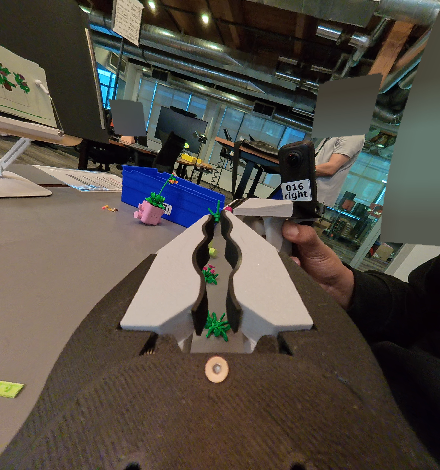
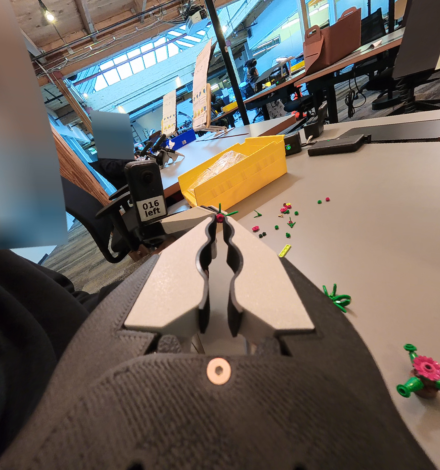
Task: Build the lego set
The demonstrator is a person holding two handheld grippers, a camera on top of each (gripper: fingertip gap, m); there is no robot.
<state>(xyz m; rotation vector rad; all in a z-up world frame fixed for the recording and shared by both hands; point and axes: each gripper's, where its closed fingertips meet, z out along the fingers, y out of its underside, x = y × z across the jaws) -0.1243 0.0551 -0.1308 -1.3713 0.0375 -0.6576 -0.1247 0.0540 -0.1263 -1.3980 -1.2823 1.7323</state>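
My left gripper (image 1: 217, 217) is shut on a small green stem piece (image 1: 216, 213), held above the grey table. My right gripper (image 2: 220, 218) is shut on a small magenta flower piece (image 2: 220, 218) and meets the left gripper tip to tip; the green stem (image 2: 228, 213) sticks out behind the flower. In the left wrist view the right gripper (image 1: 259, 207) comes in from the right with the magenta piece (image 1: 228, 209) at its tip. A pink pot with a green plant and a tall flower stalk (image 1: 151, 211) stands by the blue bin (image 1: 173, 195).
Loose pieces lie on the table: a green leaf piece (image 1: 216, 326), a flower sprig (image 1: 210, 274), a flower on green stems (image 2: 426, 373), a green leaf (image 2: 337, 297), a lime plate (image 2: 284, 250), several small flowers and studs (image 2: 286, 211). A yellow bin (image 2: 234, 173) and an instruction booklet on a stand (image 1: 13, 84) stand nearby. The tips of both grippers are at nearly the same place.
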